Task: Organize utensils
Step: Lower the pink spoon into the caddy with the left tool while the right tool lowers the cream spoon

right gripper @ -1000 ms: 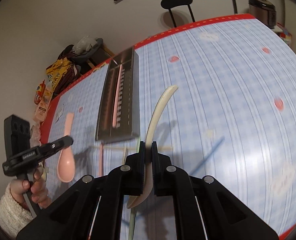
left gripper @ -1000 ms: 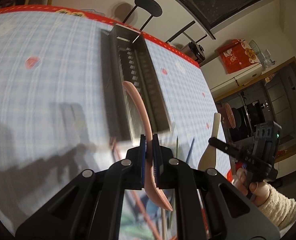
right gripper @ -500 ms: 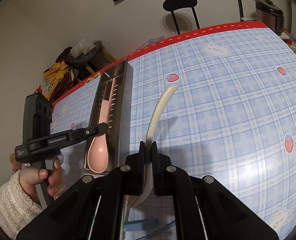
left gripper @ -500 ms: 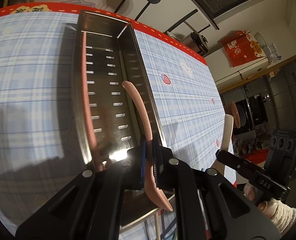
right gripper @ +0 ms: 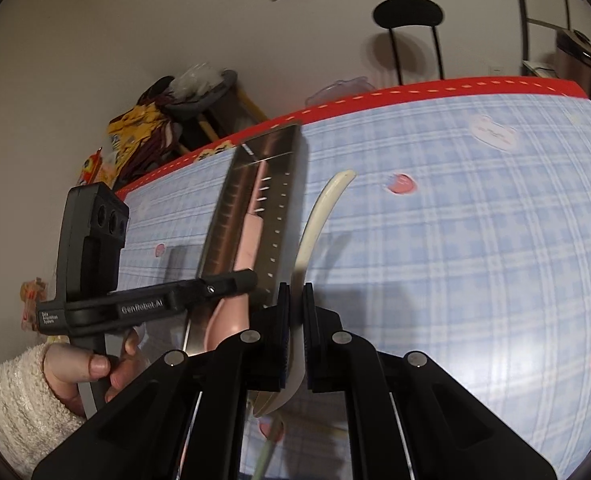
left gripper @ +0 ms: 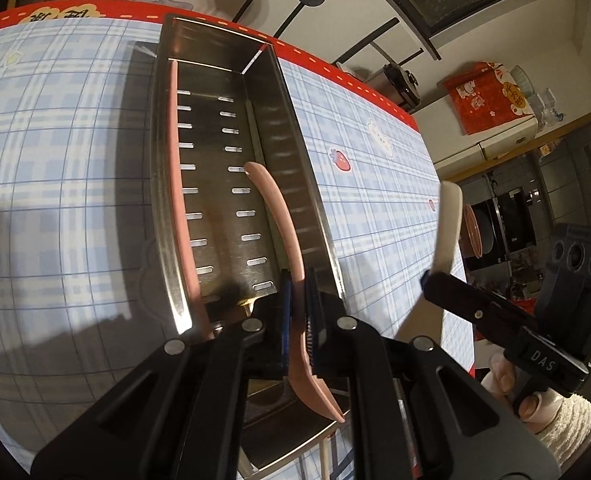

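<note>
My left gripper is shut on a pink spoon and holds it over the near end of a long steel utensil tray, handle pointing along the tray. A pink chopstick-like utensil lies along the tray's left wall. My right gripper is shut on a cream spoon, held above the tablecloth just right of the tray. The cream spoon and right gripper also show at the right of the left wrist view. The pink spoon shows over the tray in the right wrist view.
The table has a blue plaid cloth with a red border. Thin utensils lie on the cloth near the tray's near end. A black chair stands behind the far table edge. Bags and clutter sit at the far left.
My left gripper has moved forward over the tray with the pink spoon, and lower into it. My right gripper has moved closer to the tray's right side with the cream spoon.
</note>
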